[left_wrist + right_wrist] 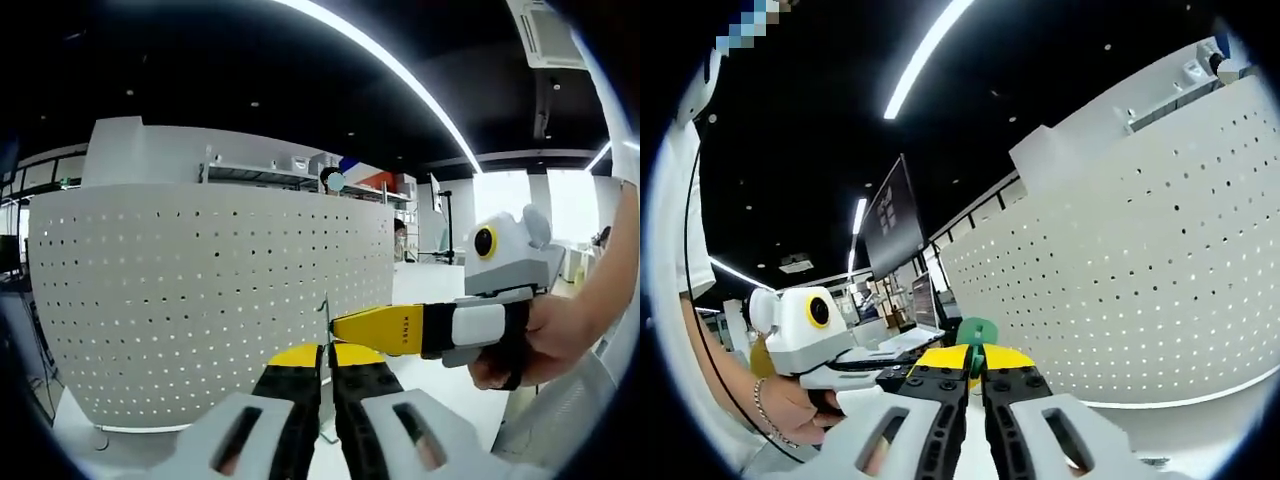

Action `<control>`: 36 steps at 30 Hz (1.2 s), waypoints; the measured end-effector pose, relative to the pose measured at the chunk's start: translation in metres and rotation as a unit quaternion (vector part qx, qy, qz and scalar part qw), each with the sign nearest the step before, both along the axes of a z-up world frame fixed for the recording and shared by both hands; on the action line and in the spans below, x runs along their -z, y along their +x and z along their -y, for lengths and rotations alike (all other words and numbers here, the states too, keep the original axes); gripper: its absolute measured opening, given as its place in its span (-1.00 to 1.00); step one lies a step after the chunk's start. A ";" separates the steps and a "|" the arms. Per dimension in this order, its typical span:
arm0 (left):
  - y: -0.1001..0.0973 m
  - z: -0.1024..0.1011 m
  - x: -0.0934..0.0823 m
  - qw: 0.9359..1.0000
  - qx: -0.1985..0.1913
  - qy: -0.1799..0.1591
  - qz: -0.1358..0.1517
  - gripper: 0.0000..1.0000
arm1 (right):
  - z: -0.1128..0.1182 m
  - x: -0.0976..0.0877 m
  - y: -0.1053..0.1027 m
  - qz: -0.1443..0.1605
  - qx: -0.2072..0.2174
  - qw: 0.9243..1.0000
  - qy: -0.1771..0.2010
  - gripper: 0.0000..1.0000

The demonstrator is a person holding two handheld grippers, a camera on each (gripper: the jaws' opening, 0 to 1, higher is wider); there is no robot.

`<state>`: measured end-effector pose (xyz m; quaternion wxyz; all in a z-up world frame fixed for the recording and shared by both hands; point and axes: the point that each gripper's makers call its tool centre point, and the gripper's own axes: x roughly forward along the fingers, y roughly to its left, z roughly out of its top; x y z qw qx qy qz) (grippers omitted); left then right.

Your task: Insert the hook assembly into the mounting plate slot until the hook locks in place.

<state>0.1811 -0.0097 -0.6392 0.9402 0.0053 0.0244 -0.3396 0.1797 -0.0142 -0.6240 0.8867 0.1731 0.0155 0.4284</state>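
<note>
Left gripper (pixel 326 352), bottom centre of the left gripper view: yellow-tipped jaws were nearly together, clamped on a thin metal hook (pixel 324 318) whose wire stem rose out of the gap between them. Tip of the hook sat right at the face of the white perforated panel (pixel 200 290) filling the left and centre of frame. Contact or just short: couldn't tell.

Right gripper (pixel 360 328) came in from the right of that same view, held in a person's hand (pixel 545 340), its yellow tip at the hook stem. From this angle it looked drawn together, and touching the stem rather than gripping it, but I couldn't confirm.

Right gripper view: right gripper (pixel 976 372) at bottom centre, jaws close together with a small green piece (pixel 977 335) standing in the gap, apparently pinched. Whether that belongs to the hook assembly was not clear. Panel (pixel 1140 260) ran across the right half.

Handling judgement:
- Hook is light, thin, stiff wire, and likely to twist or pivot in a pinch grip.
- Smooth metal, so likely to slip under push load.
- Best held low on the stem, close to the base, so insertion force goes straight into the hole.
- Panel looked rigid and should take the push.
- Not locked yet as far as I could see.
</note>
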 end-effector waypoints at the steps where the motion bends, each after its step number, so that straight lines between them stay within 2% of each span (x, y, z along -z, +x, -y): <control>1: 0.000 0.000 0.001 1.000 0.001 0.000 -0.001 -0.95 | 0.000 0.001 -0.001 -0.002 0.000 1.000 -0.002 -0.98; 22: 0.002 0.002 0.001 1.000 0.009 -0.001 -0.001 -0.91 | 0.002 0.000 0.001 -0.015 0.000 1.000 0.008 -0.99; 25: 0.001 0.003 0.002 1.000 0.015 0.004 -0.002 -0.85 | 0.004 -0.002 0.002 -0.014 0.002 1.000 0.011 -0.99; 28: 0.000 0.005 0.005 1.000 0.023 -0.008 -0.014 -0.54 | 0.006 -0.004 0.003 -0.012 0.005 1.000 0.009 -1.00; 32: 0.004 0.002 0.012 0.999 0.009 0.000 -0.031 -0.01 | 0.007 -0.004 0.004 -0.012 0.009 1.000 0.009 -1.00; 34: 0.006 0.001 0.011 1.000 0.008 -0.009 -0.029 0.20 | 0.008 -0.004 0.004 -0.012 0.010 1.000 0.008 -0.99; 36: 0.008 -0.002 0.011 1.000 -0.002 -0.001 -0.024 0.37 | 0.008 -0.004 0.005 -0.012 0.010 1.000 0.007 -0.99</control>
